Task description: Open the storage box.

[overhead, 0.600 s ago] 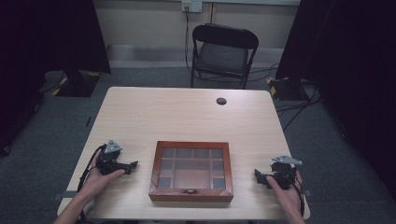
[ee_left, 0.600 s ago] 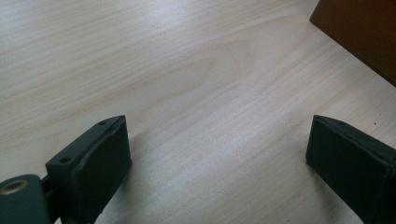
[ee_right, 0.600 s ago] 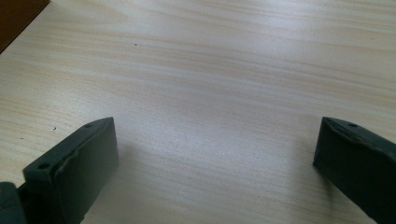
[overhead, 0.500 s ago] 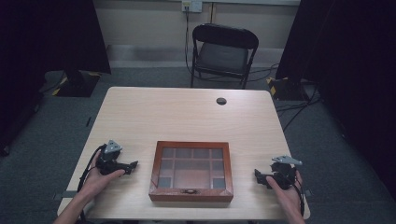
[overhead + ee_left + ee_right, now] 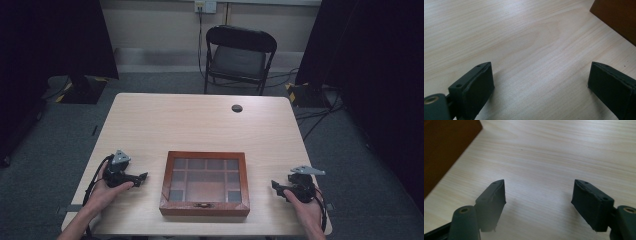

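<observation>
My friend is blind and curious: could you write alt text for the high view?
A closed wooden box with a glass grid lid sits at the near edge of a pale table. A person's hands rest either side, the left gripper and right gripper both open and empty, pointing at it.

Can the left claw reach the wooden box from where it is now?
Probably yes. The left claw rests open on the table just beside the wooden box, its jaws turned toward the box's side, and only bare tabletop lies between them.
</observation>
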`<state>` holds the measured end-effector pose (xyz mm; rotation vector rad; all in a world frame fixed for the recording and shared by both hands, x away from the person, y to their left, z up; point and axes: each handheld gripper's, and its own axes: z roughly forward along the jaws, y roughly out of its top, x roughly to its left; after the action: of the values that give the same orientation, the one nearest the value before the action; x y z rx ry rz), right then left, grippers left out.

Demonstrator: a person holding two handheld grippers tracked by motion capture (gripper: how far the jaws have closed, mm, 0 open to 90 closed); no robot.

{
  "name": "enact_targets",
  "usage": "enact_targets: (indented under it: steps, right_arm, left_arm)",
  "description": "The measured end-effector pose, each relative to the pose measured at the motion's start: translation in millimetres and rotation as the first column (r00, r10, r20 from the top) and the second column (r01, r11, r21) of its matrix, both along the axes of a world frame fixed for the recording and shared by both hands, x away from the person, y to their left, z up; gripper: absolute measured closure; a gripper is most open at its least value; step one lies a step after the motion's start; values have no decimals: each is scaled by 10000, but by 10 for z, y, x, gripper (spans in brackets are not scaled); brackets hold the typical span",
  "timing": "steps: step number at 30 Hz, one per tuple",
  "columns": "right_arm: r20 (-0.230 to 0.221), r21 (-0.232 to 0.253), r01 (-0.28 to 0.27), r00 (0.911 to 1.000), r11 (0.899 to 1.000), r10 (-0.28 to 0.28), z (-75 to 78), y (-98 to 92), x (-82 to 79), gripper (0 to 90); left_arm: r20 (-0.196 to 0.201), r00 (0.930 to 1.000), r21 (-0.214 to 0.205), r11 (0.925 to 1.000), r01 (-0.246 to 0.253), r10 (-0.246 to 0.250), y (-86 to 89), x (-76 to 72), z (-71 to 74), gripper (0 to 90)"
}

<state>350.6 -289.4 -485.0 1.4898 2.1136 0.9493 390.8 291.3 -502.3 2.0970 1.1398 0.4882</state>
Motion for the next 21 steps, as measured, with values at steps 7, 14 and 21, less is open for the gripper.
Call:
enact_targets:
  steps: [7, 14, 21]
  right_arm:
    - [64, 490, -463, 9989, 9977, 460, 119, 86, -46, 345]
    - [461, 894, -950, 9948, 9915, 911, 304, 205, -54, 388]
    - [596, 1141, -1760, 9836, 9778, 1701, 429, 427, -22, 421]
  left_arm:
    - [12, 10000, -34, 10000, -22, 22, -2, 1, -2, 54]
    - [11, 10000, -25, 10000, -20, 20, -2, 1, -2, 54]
    - [11, 10000, -24, 10000, -19, 19, -2, 1, -2, 54]
